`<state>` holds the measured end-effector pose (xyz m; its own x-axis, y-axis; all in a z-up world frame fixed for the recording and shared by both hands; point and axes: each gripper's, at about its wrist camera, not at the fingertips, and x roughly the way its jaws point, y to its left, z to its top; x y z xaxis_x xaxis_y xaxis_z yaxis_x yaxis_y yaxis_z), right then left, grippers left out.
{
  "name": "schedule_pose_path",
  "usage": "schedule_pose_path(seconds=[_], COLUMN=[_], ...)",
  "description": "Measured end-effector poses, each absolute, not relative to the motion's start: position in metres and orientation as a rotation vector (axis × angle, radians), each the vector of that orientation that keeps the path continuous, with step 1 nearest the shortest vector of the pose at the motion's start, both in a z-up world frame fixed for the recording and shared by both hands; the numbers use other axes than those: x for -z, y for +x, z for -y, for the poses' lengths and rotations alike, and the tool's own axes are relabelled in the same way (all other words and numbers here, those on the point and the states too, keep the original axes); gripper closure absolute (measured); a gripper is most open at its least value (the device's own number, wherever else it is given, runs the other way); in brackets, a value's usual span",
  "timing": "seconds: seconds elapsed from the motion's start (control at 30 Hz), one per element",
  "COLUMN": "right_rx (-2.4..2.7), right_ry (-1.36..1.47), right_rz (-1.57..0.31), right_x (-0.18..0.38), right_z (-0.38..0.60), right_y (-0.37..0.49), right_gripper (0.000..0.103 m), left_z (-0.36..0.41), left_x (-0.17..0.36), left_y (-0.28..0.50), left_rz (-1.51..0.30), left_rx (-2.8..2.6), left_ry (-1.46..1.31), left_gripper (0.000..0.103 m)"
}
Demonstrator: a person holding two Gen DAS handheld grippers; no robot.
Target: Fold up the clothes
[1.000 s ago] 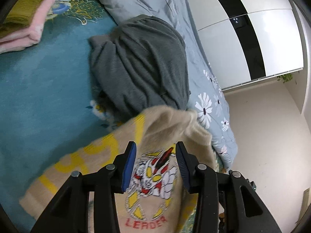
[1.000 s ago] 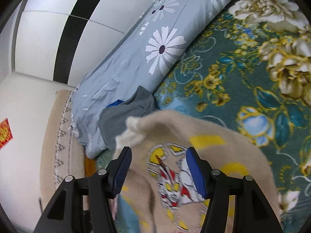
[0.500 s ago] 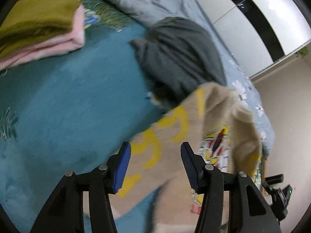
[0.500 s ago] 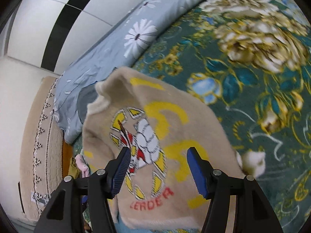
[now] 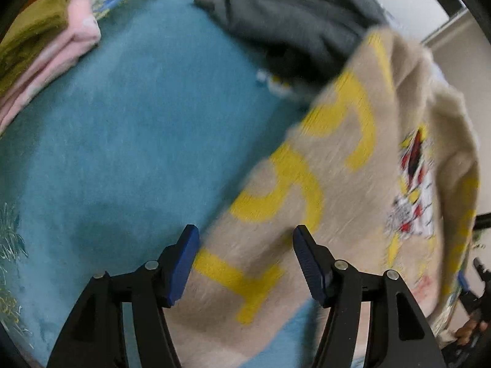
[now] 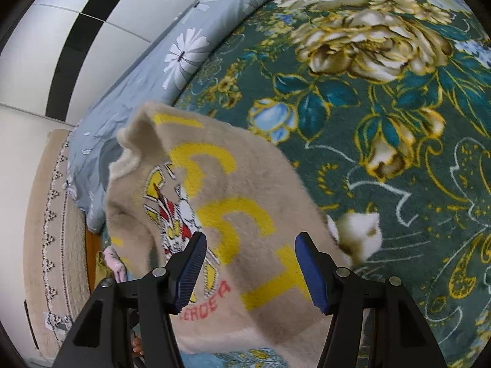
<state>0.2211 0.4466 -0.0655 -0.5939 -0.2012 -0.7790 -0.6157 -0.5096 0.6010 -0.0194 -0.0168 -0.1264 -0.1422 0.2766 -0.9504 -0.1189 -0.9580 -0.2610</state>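
Left wrist view, nearest: the left gripper (image 5: 245,263) points steeply down, its blue-padded jaws spread and opening; the hem of the fuzzy beige sweater with yellow letters and a cartoon print (image 5: 353,190) lies under the gap, and neither pad presses on it.
Left wrist view, sweater: it is draped from the lower middle up to the right edge of the frame, blurred, with its far end overlapping the dark grey knitted garment (image 5: 294,15).
Left wrist view, bedding: a teal plush blanket (image 5: 122,138) covers the bed to the left of the sweater.
Left wrist view, far left: a folded stack, the olive-yellow knit (image 5: 33,27) on top of the pale pink garment (image 5: 58,58), sits well apart from the sweater.
Left wrist view, right edge: part of another black gripper frame shows low down; too little to tell more.
Right wrist view, nearest: the right gripper (image 6: 250,268) has its jaws spread wide above the sweater (image 6: 233,214); the pads touch no cloth that can be seen.
Right wrist view, sweater: print side up, red lettering near the gripper, the collar end furthest away.
Right wrist view, beyond: the dark green blanket with large gold and blue flowers (image 6: 399,107) lies to the right.
Right wrist view, farther: a grey-blue quilt with white daisies (image 6: 172,70) runs along the bed's far edge.
Right wrist view, farthest: glossy white wardrobe panels with a black stripe (image 6: 79,40).
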Motion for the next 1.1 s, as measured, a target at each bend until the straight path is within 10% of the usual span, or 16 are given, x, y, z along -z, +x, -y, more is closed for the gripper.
schedule_pose_path(seconds=[0.17, 0.4, 1.1], right_rx=[-2.141, -2.163, -2.275], right_ry=[-1.253, -1.252, -1.596], right_rz=[-1.423, -1.426, -0.673], right_x=[0.078, 0.076, 0.08], right_z=[-0.444, -0.442, -0.386], right_y=[0.221, 0.218, 0.195], right_gripper=[0.039, 0.039, 0.04], left_z=[0.013, 0.015, 0.072], left_x=[0.131, 0.128, 0.053], left_y=[-0.014, -0.007, -0.04], left_rz=[0.147, 0.073, -0.136], left_rx=[-2.193, -2.248, -2.636], left_ry=[-1.875, -1.882, -1.739], left_gripper=[0.039, 0.093, 0.097])
